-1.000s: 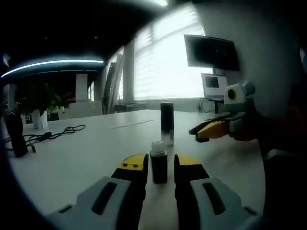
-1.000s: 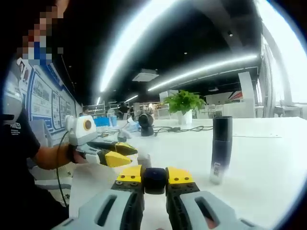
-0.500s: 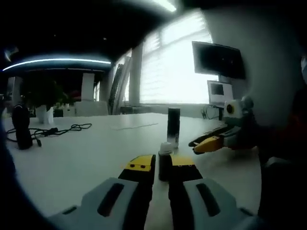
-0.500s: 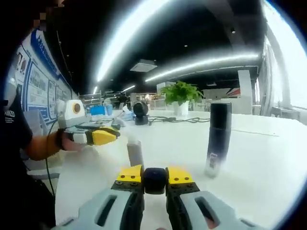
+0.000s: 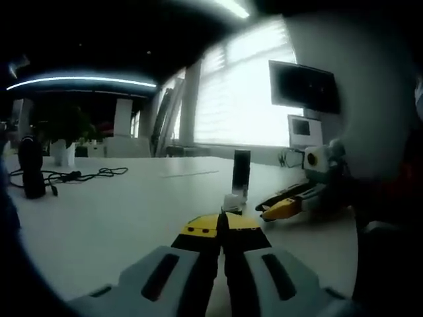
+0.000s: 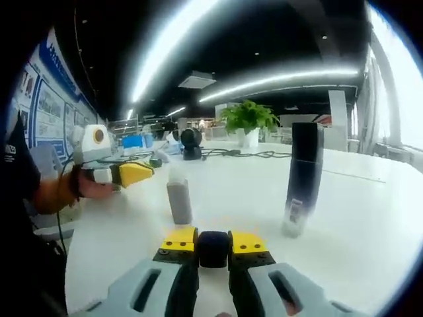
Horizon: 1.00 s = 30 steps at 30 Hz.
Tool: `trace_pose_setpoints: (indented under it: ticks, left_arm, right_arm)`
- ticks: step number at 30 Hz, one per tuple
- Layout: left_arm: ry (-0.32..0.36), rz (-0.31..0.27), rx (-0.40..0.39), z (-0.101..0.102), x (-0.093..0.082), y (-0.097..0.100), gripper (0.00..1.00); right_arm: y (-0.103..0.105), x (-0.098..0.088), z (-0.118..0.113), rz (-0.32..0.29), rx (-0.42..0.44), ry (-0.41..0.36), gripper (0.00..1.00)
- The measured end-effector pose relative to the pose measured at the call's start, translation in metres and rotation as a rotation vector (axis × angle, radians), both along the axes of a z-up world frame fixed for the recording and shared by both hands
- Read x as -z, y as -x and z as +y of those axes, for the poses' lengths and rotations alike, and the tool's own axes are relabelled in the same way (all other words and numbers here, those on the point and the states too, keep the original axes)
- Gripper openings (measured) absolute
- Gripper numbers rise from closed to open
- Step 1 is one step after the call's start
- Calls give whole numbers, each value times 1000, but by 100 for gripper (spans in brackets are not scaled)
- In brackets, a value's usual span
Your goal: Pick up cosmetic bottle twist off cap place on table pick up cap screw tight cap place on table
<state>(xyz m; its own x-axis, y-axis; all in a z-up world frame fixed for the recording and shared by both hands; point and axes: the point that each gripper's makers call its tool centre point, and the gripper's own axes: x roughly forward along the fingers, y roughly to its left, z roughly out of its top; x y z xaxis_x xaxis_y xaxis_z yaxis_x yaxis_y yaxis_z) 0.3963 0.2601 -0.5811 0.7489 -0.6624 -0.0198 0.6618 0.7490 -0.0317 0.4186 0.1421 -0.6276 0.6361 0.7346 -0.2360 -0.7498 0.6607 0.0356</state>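
A small grey cosmetic bottle (image 6: 179, 202) with a bare white neck (image 5: 231, 201) stands alone on the white table (image 6: 370, 224), its cap off. My left gripper (image 5: 221, 224) is shut with nothing between its jaws, and the bottle stands just beyond its tips. In the right gripper view the left gripper (image 6: 135, 174) sits to the left of the bottle, apart from it. My right gripper (image 6: 213, 246) is shut on the dark cap (image 6: 213, 249), low over the table in front of the bottle. In the left gripper view the right gripper (image 5: 279, 209) comes in from the right.
A tall black bottle (image 6: 301, 178) stands upright to the right of the small one, also visible behind it (image 5: 241, 174). Far across the table are a potted plant (image 6: 248, 125), a black round device (image 6: 192, 142) and cables (image 5: 86, 176). A person's arm (image 6: 49, 195) holds the left gripper.
My left gripper has let go of the small bottle, shut its jaws and drawn back; the bottle now stands free on the table. The right gripper still holds the cap.
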Motion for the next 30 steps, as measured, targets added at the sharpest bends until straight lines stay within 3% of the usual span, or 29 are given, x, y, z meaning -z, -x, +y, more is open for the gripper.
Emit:
trace_pose_setpoints:
  ticks: [15,30]
  left_arm:
    - [-22,-6,8,-2,1,2,0]
    - [-49,-25,22,-4,1,5,0]
  right_arm:
    - [-1,9,1,44,-6,17,13]
    - [5,1,1,13,-10,5,17]
